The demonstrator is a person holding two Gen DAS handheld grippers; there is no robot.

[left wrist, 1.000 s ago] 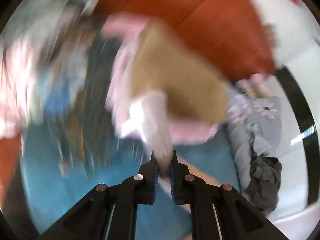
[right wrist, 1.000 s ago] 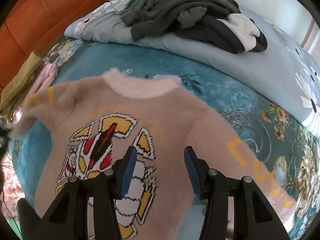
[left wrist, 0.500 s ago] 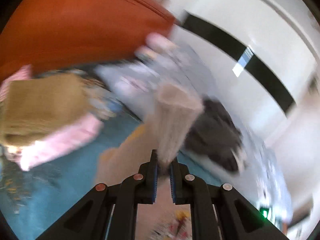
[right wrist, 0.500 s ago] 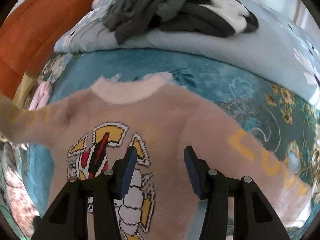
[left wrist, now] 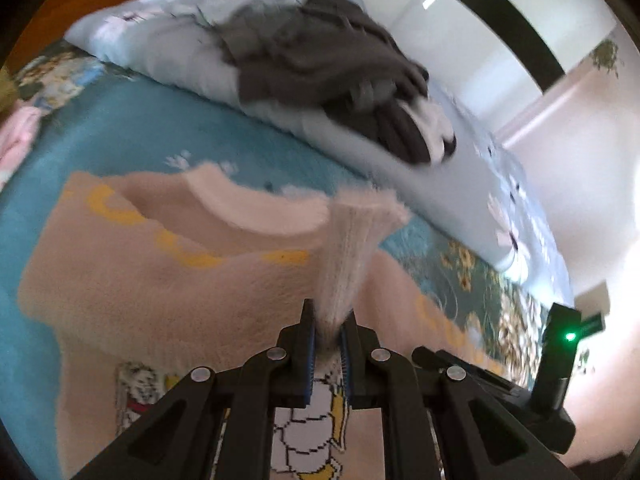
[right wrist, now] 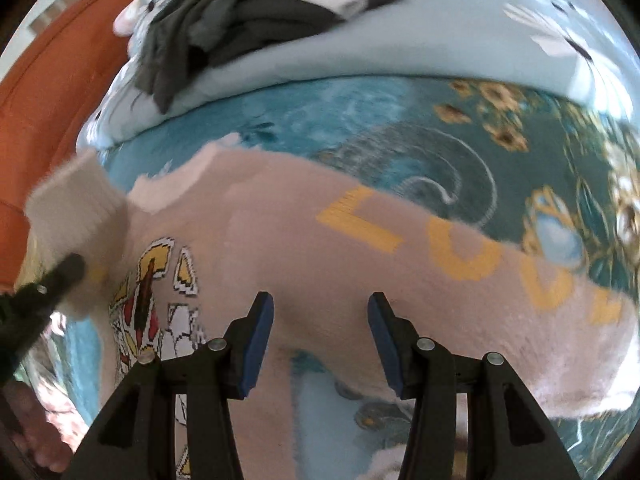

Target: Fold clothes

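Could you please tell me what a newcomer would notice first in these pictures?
Probably the pink sweater with yellow lettering, spread on the teal bedspread. The left hand-held gripper pinches its cuff above the chest; the right hand-held gripper hovers open. Behind, dark clothes lie heaped.

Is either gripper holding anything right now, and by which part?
The left gripper pinches the sweater by its sleeve cuff. The right gripper is open, holding nothing.

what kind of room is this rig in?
Most likely a bedroom. The tan sweater lies spread on a teal floral bedspread, a pale blue duvet is bunched behind it with dark clothes piled on top, and an orange padded headboard stands at the side.
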